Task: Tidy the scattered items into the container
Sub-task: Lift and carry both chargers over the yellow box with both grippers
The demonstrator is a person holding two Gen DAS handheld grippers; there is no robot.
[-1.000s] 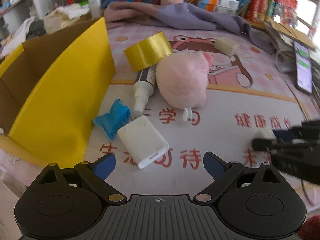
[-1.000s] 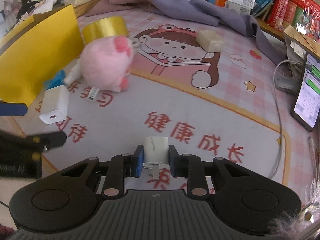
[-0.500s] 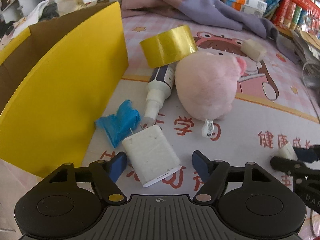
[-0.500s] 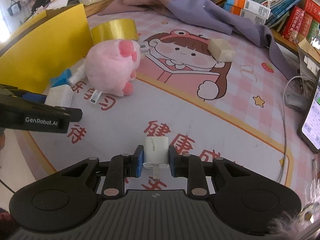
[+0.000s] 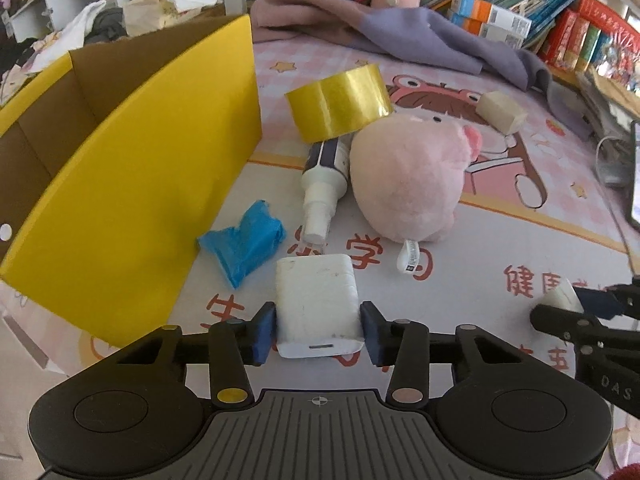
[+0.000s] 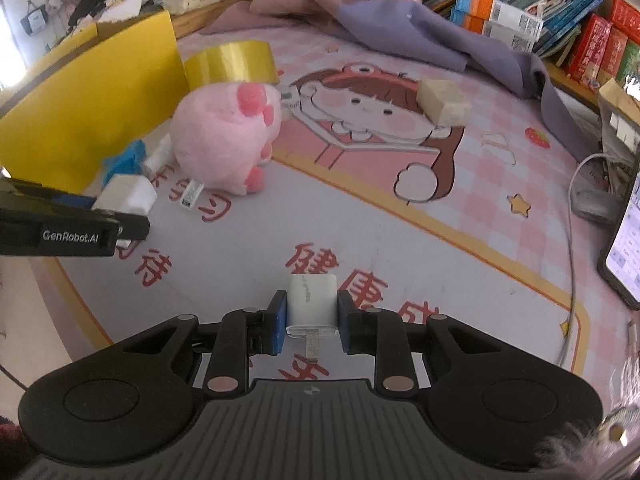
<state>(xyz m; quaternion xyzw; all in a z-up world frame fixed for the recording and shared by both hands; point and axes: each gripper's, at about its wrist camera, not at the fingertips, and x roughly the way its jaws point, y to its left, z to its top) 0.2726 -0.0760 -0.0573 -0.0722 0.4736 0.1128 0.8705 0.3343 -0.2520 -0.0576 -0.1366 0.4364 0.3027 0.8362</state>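
Note:
My left gripper [image 5: 319, 332] has its blue pads against both sides of a large white charger [image 5: 318, 304] that lies on the mat. My right gripper [image 6: 312, 322] is shut on a small white plug adapter [image 6: 311, 304] and holds it just above the mat. The yellow cardboard box [image 5: 132, 160] stands open at the left. A pink plush pig [image 5: 408, 176], a roll of yellow tape [image 5: 340, 102], a white spray bottle [image 5: 322, 184], a blue crumpled bag [image 5: 244, 246] and a beige block [image 5: 500, 112] lie on the mat.
A purple cloth [image 5: 400, 36] and rows of books [image 5: 520, 8] lie at the back. A phone [image 6: 624, 248] and a white cable [image 6: 572, 240] are at the right edge. Rubber bands [image 6: 500, 148] lie near the beige block [image 6: 442, 102].
My left gripper has moved forward over the large white charger and closed its pads onto its sides. My right gripper still holds the small adapter and has shifted slightly.

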